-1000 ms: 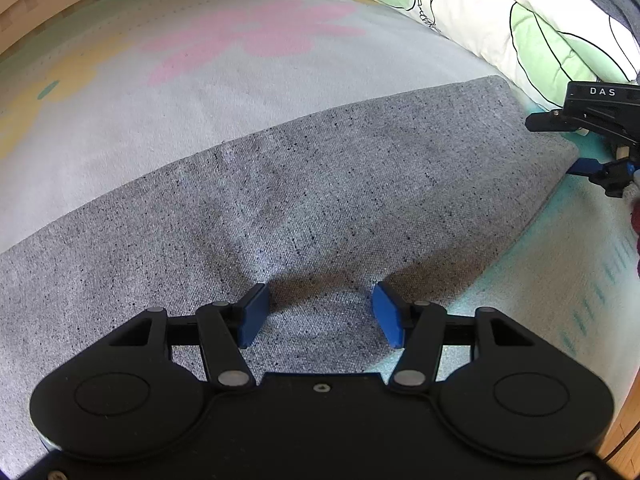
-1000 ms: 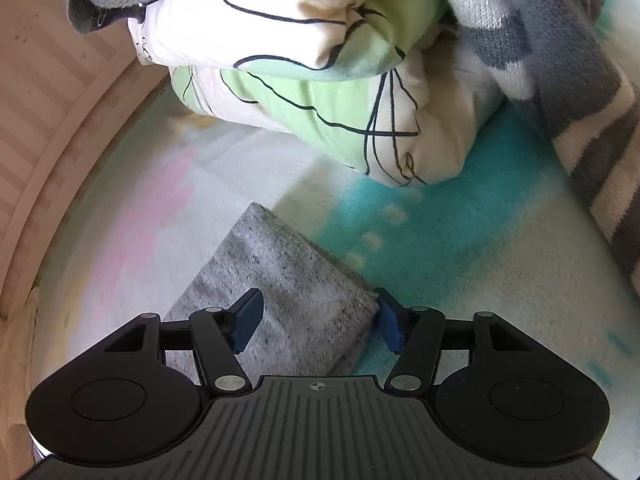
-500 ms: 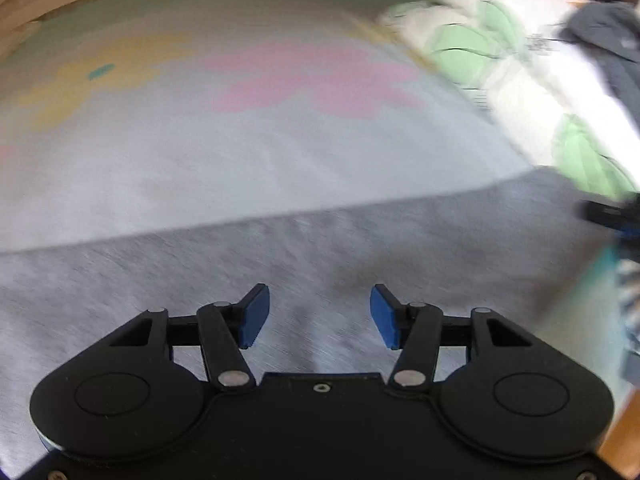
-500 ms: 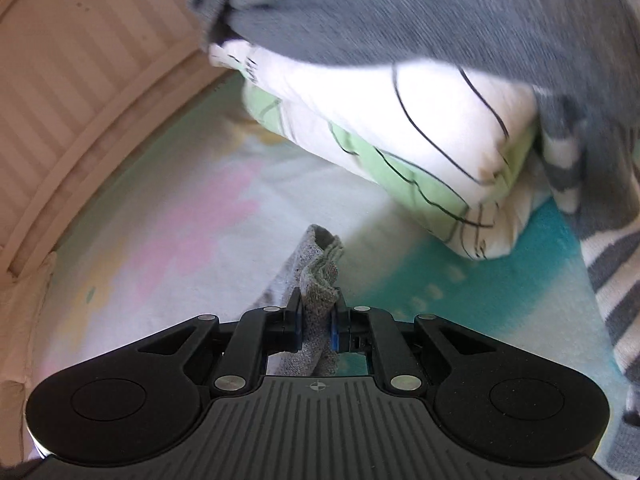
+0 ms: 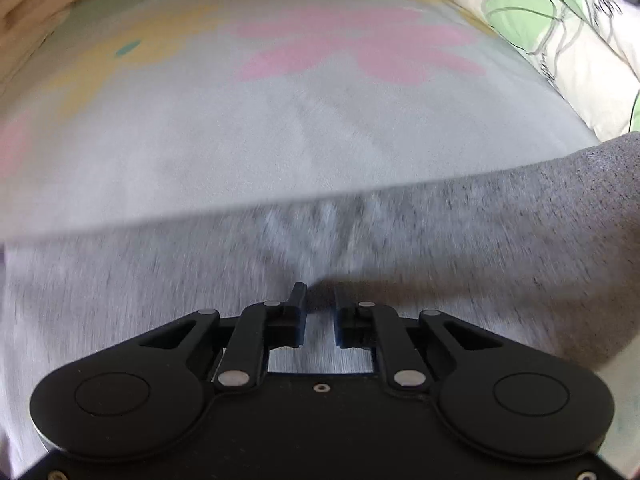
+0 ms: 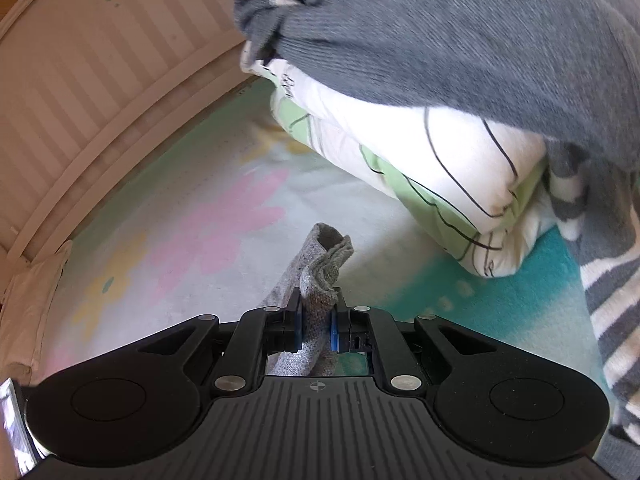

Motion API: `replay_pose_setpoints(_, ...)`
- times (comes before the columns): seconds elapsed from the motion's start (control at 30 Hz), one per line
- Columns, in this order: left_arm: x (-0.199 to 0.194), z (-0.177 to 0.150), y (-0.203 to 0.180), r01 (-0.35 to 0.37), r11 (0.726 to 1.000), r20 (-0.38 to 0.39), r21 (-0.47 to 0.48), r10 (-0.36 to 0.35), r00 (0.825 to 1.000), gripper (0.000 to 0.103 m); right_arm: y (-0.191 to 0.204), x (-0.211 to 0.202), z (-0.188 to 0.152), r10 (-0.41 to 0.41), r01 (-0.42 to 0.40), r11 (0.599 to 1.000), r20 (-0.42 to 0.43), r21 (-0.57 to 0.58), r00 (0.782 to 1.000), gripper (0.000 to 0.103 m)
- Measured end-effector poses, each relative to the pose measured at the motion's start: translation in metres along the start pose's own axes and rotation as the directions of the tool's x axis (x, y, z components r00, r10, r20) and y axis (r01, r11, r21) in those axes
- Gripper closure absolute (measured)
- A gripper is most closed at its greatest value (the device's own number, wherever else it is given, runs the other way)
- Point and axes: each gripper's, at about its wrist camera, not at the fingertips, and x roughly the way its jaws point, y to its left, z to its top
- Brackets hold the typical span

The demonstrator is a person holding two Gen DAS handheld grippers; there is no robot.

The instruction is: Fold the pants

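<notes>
Pastel flowered bedsheet [image 5: 208, 152] covers the bed, with a leaf-print pillow [image 6: 448, 168] at its far edge. Grey pants [image 5: 460, 236] lie as a long band running left to right before the left tool [image 5: 320, 312], whose fingers are nearly closed over a low ridge of cloth; blur hides whether they grip. One bunched end stands pinched in the right tool [image 6: 316, 324]. Speckled grey knit, soft and limp.
</notes>
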Motion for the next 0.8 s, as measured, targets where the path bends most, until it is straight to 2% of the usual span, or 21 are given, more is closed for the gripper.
replay_pose_setpoints(0.1, -0.013, -0.030, 0.006, 0.032, 0.998, -0.031, -0.047, -0.033, 0.999, 0.085, 0.008, -0.005, 0.001, 0.007, -0.007, 1.000, 0.005, -0.014, 1.000, 0.091)
replay_pose_setpoints(0.23, -0.040, -0.070, 0.007, 0.064, 0.994, 0.000, 0.086, -0.064, 0.998, 0.084, 0.023, -0.011, -0.002, 0.025, -0.025, 0.998, 0.008, -0.052, 1.000, 0.091)
replay_pose_setpoints(0.3, -0.050, -0.078, 0.024, 0.083, 0.993, -0.003, 0.088, -0.083, 0.997, 0.081, 0.036, -0.015, -0.005, 0.036, -0.035, 0.996, 0.010, -0.083, 0.999, 0.091)
replay_pose_setpoints(0.43, -0.060, -0.067, 0.075, 0.053, 0.999, -0.013, 0.007, -0.053, 0.999, 0.081, 0.078, -0.026, -0.012, 0.093, -0.089, 0.981, 0.013, -0.170, 0.996, 0.091)
replay_pose_setpoints(0.6, -0.084, -0.051, 0.144, -0.033, 0.998, 0.038, -0.047, 0.035, 0.999, 0.081, 0.154, -0.037, -0.031, 0.216, -0.207, 0.934, -0.001, -0.292, 0.976, 0.091)
replay_pose_setpoints(0.73, -0.101, -0.046, 0.196, -0.076, 0.993, 0.056, -0.093, 0.081, 0.995, 0.081, 0.220, -0.029, -0.059, 0.321, -0.327, 0.880, -0.076, -0.343, 0.944, 0.091)
replay_pose_setpoints(0.8, -0.105, -0.044, 0.219, -0.100, 0.989, 0.064, -0.113, 0.107, 0.992, 0.081, 0.252, -0.015, -0.079, 0.330, -0.351, 0.855, -0.122, -0.382, 0.936, 0.091)
